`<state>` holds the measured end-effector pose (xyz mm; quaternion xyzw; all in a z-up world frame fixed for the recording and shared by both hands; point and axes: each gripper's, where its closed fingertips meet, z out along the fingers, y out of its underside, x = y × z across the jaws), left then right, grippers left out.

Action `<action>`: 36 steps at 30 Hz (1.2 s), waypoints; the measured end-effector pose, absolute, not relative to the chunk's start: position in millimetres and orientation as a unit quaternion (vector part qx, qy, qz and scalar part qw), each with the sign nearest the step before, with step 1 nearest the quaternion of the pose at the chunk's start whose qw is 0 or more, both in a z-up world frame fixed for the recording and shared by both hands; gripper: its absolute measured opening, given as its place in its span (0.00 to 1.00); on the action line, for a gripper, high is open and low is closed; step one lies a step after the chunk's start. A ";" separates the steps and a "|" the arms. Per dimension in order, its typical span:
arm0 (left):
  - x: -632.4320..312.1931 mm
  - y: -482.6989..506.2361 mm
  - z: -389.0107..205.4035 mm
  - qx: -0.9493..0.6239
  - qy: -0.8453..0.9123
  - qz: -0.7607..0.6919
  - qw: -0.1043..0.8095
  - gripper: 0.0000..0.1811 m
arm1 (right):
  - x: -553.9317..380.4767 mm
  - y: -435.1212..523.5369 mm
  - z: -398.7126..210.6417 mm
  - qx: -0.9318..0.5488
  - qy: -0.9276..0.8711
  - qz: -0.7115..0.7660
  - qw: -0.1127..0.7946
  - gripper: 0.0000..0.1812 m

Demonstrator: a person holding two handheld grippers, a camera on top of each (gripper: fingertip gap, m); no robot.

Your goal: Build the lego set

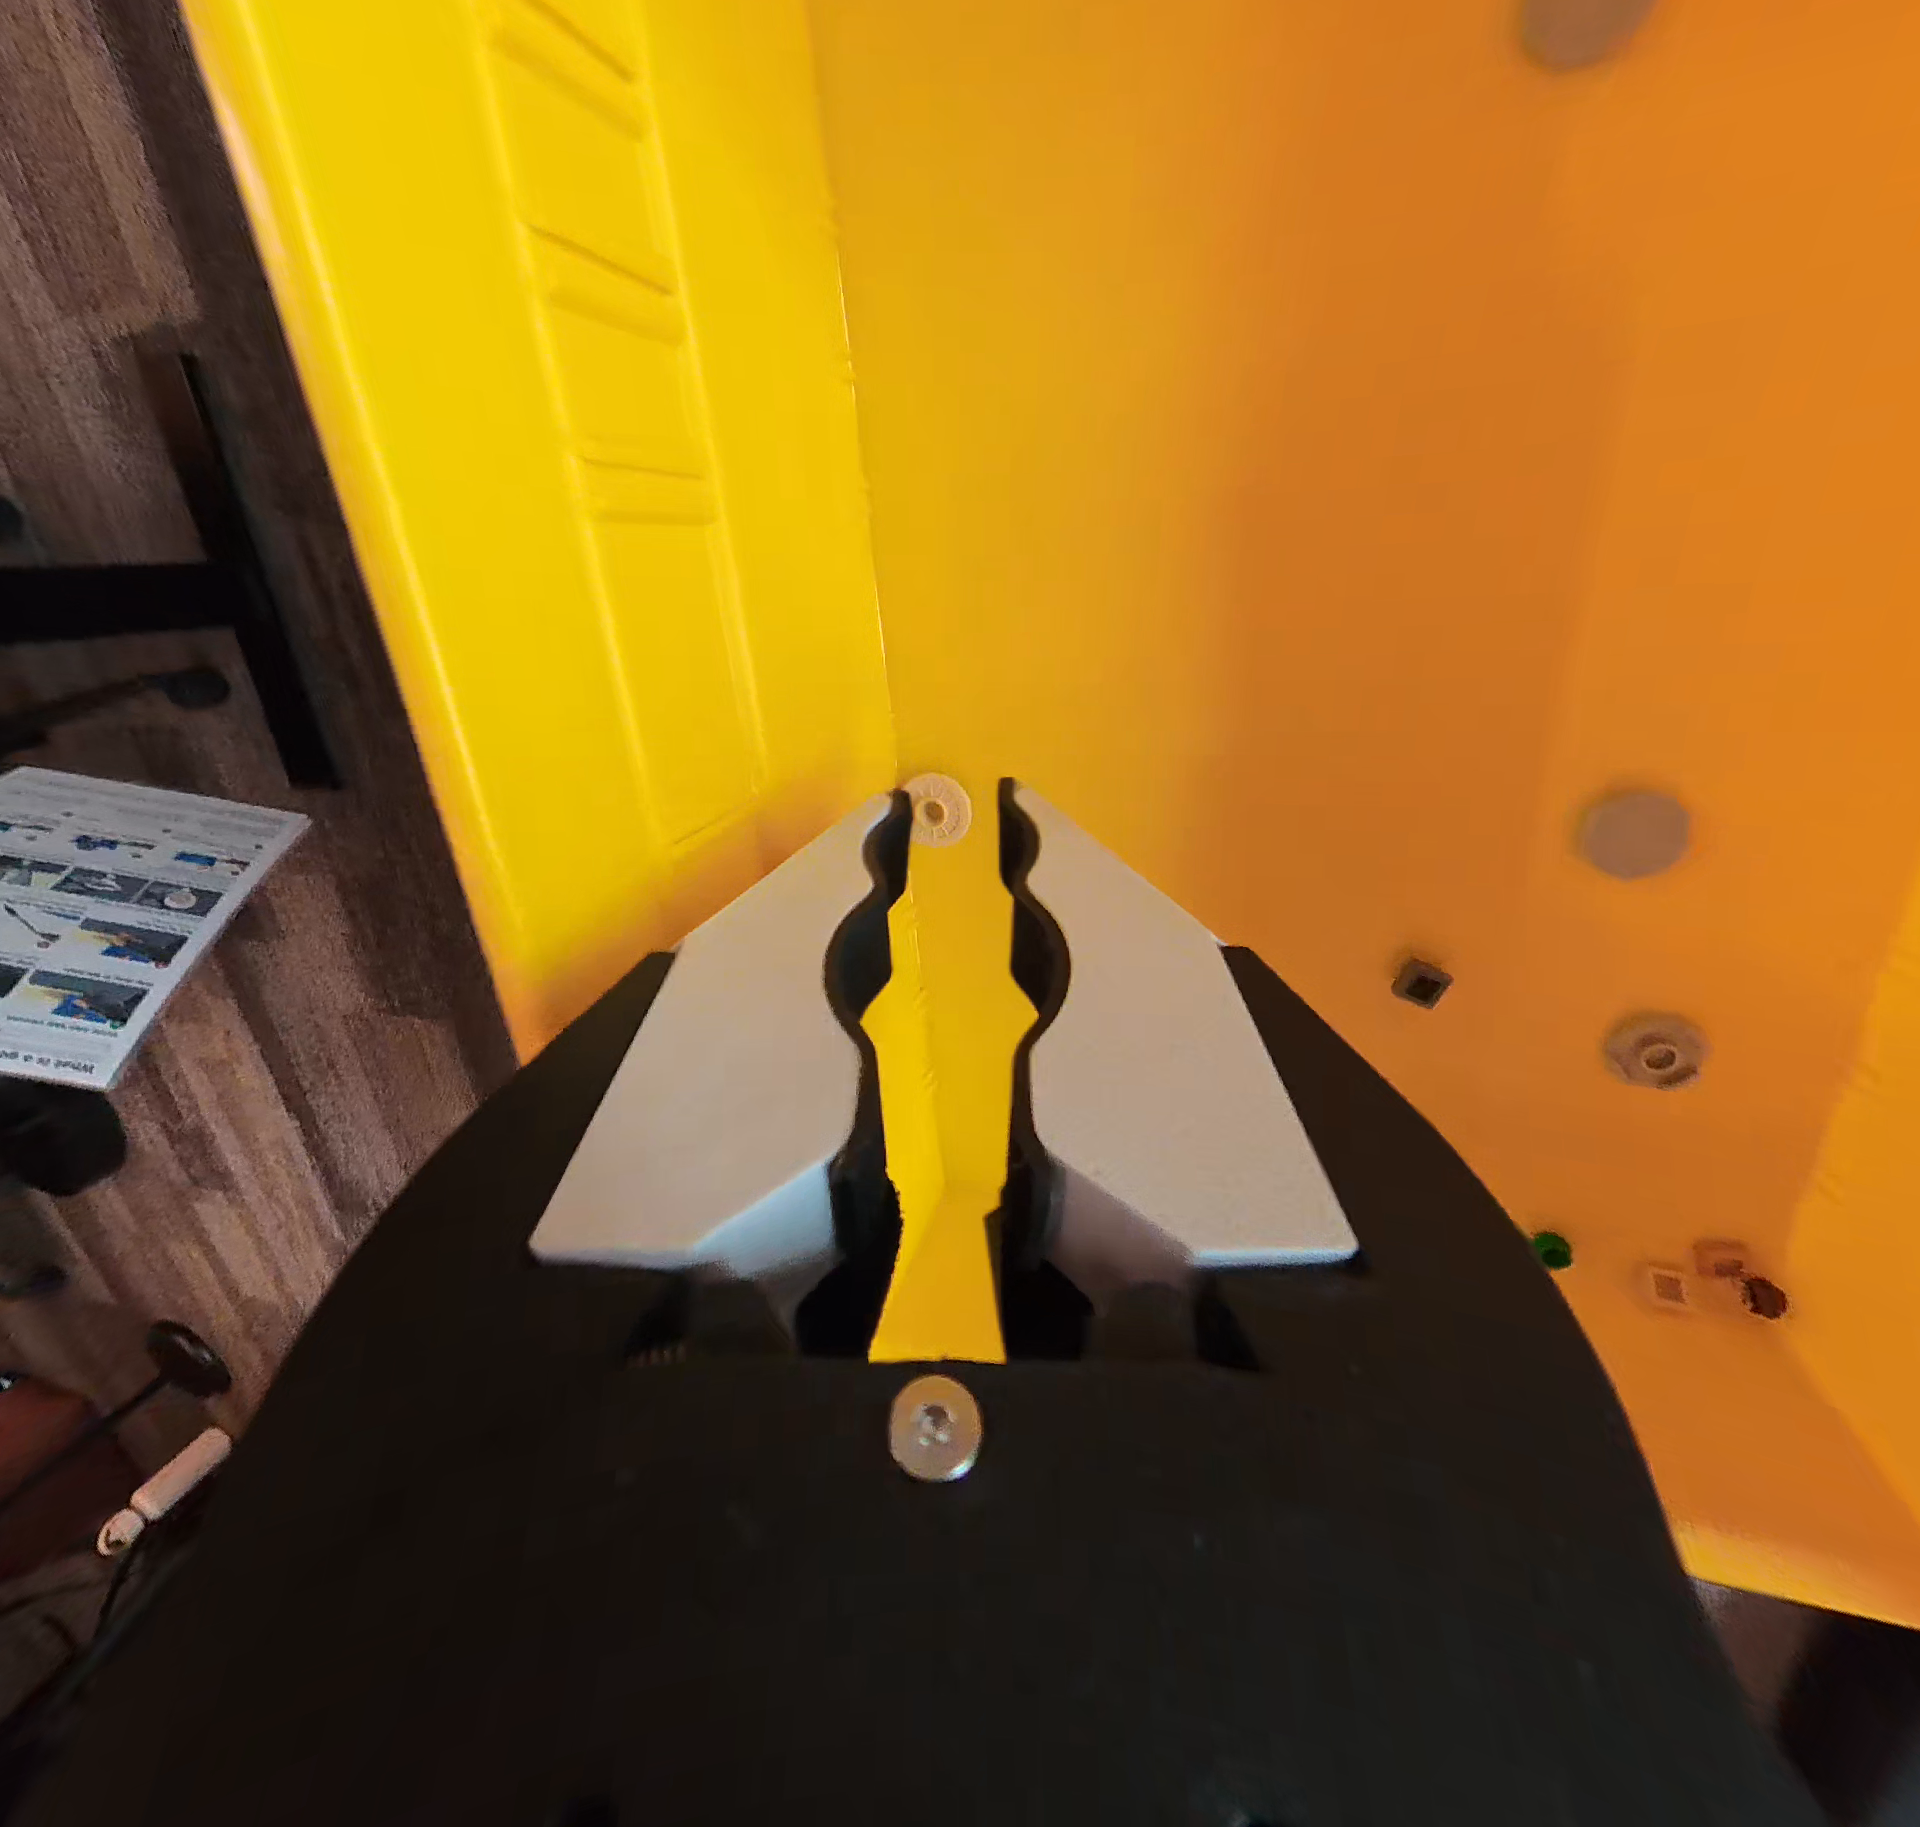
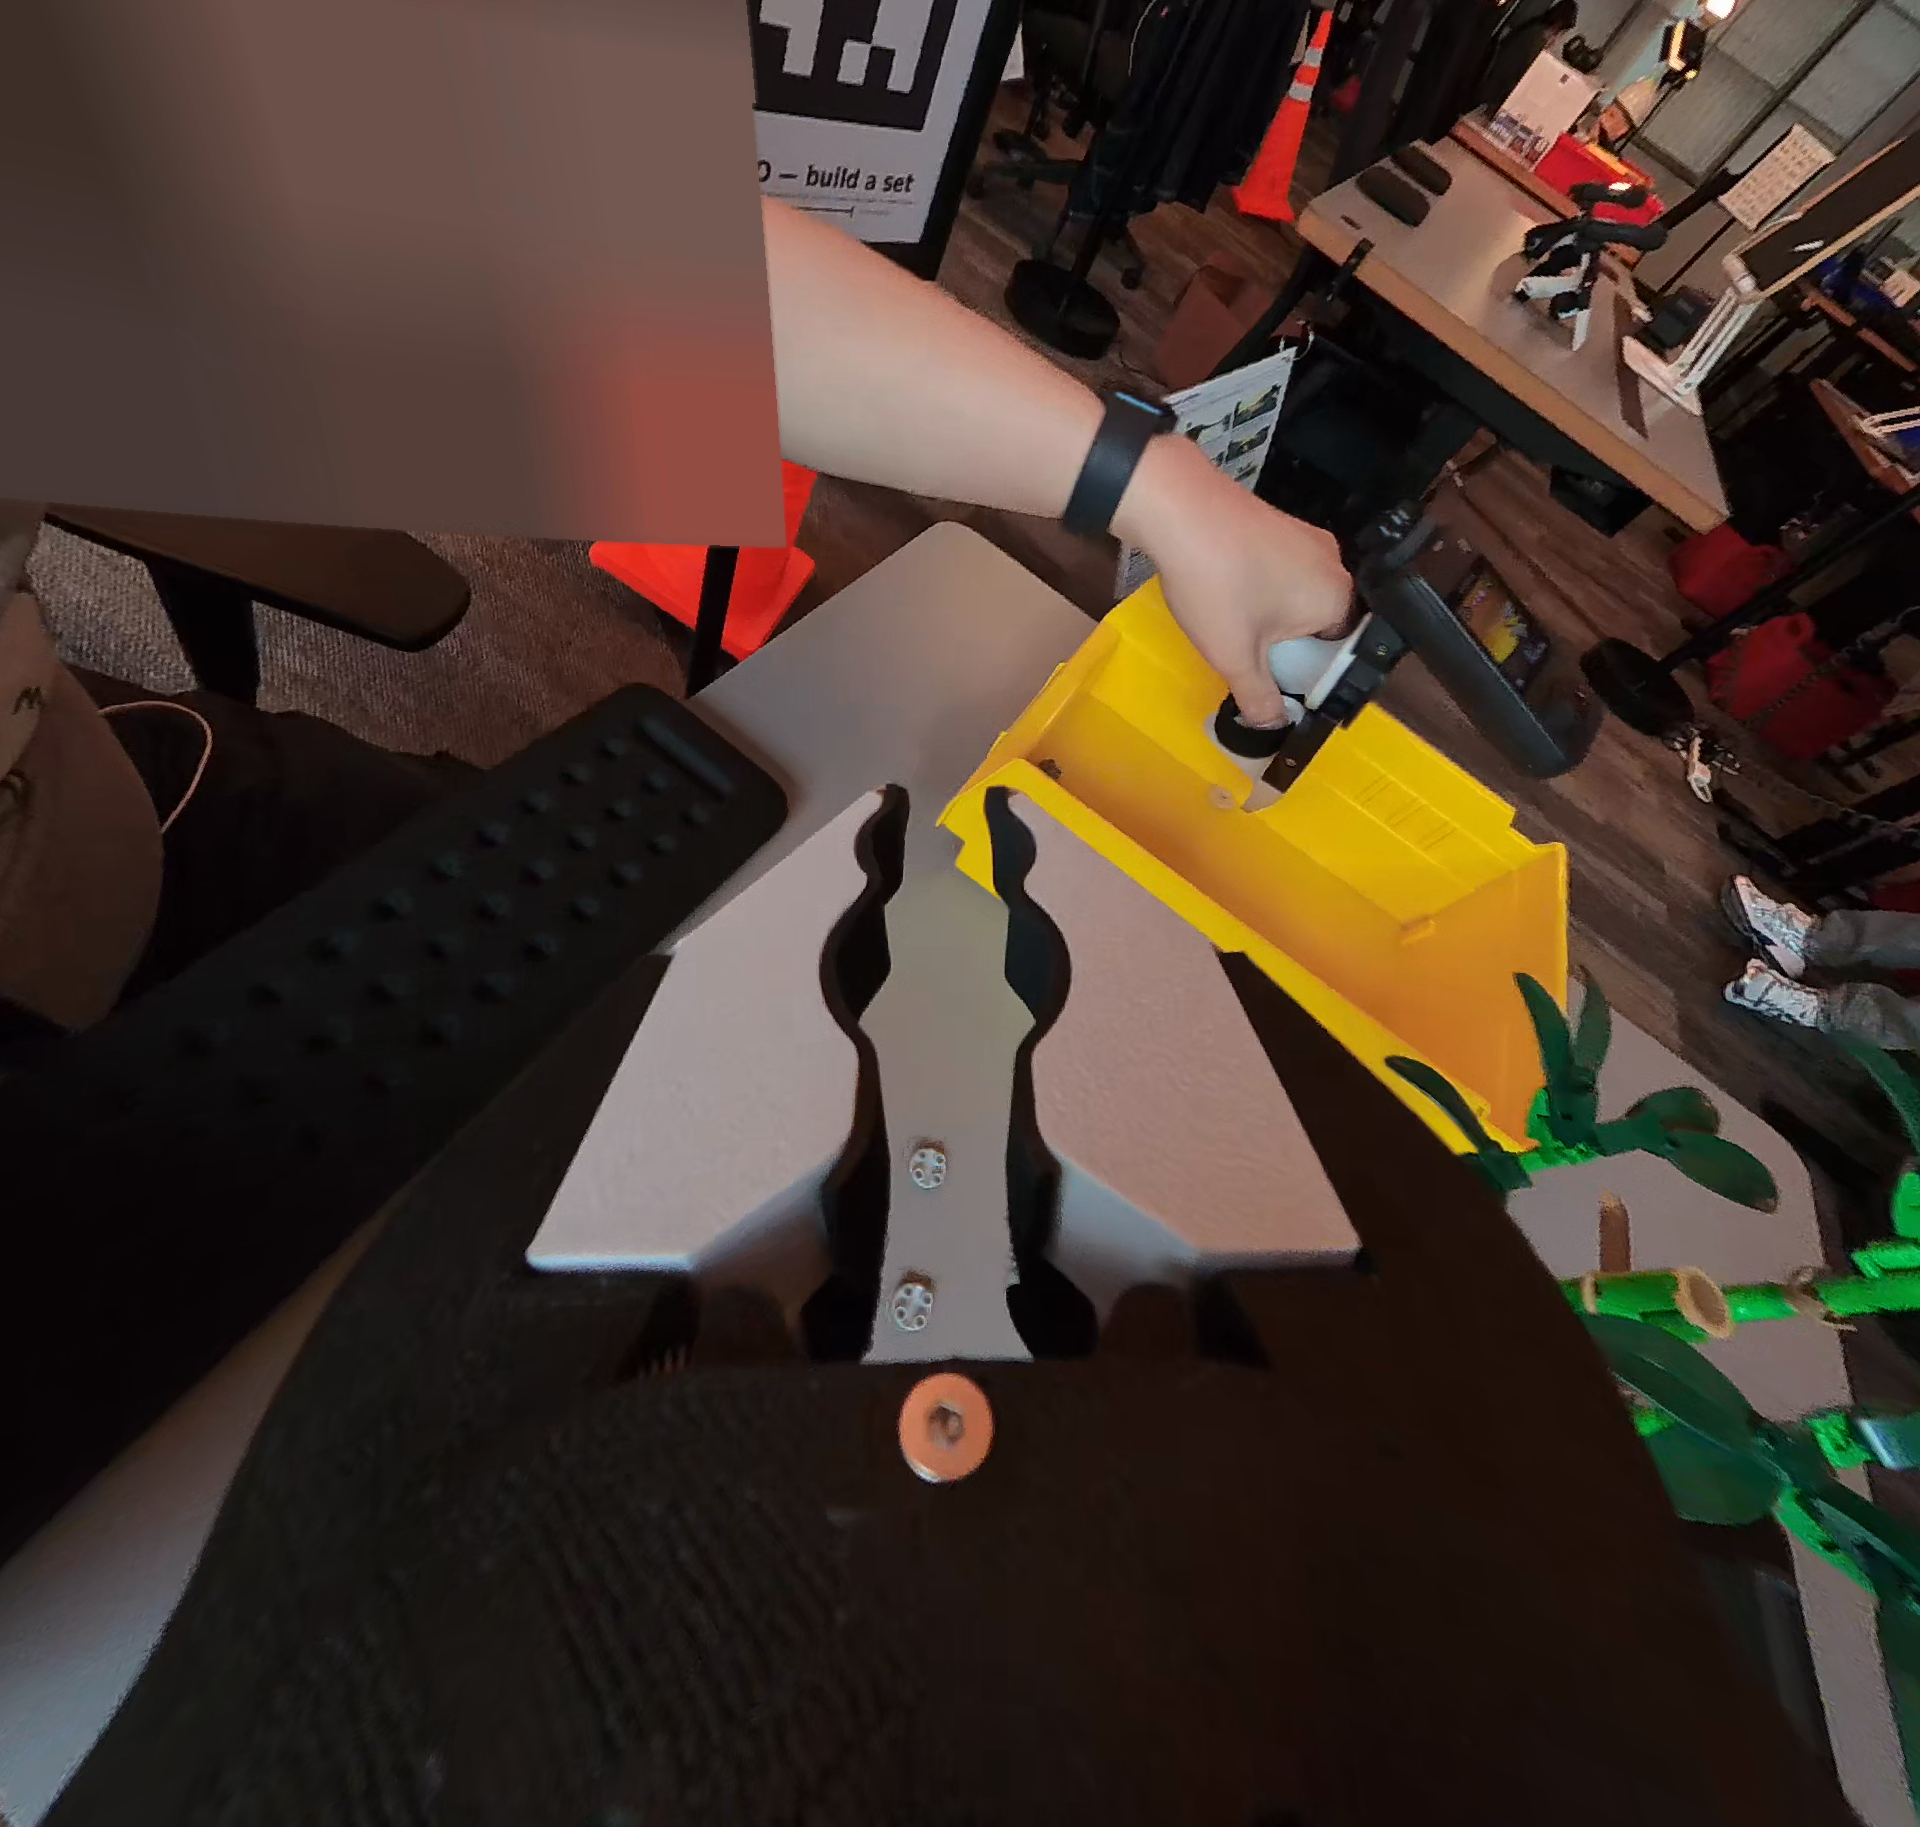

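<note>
My left gripper is inside a yellow bin, pointing into its corner. Its jaws stand a little apart. A small tan round lego piece lies at the corner between the fingertips, closer to the left one. In the right wrist view a hand holds that gripper in the bin. My right gripper is open and empty above the grey table. Two small grey round pieces lie on the table below its fingers. A green lego bamboo plant stands at the right.
Loose pieces lie on the bin floor: grey round ones, a dark square one, a green one, tan and white ones. A black studded slab lies left. A printed leaflet is beyond the bin.
</note>
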<state>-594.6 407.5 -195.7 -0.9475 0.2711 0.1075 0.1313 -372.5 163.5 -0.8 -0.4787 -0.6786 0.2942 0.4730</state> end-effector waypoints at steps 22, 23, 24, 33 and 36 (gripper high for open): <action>-577.0 386.7 -217.3 -0.983 0.181 0.010 0.042 0.14 | -367.9 153.6 -11.6 -0.489 -0.698 0.264 0.451 0.10; -570.5 383.7 -216.2 -0.982 0.187 -0.008 0.039 0.18 | -368.0 154.0 -12.5 -0.491 -0.699 0.262 0.450 0.10; -568.5 383.3 -214.9 -0.981 0.189 -0.013 0.041 0.21 | -368.2 154.2 -13.3 -0.492 -0.699 0.261 0.449 0.10; -590.8 383.7 -216.0 -0.986 0.158 0.012 0.050 0.17 | -369.0 155.8 -18.6 -0.498 -0.704 0.247 0.441 0.10; -587.6 382.1 -218.4 -0.986 0.157 -0.002 0.049 0.15 | -369.1 155.5 -20.4 -0.499 -0.707 0.245 0.438 0.10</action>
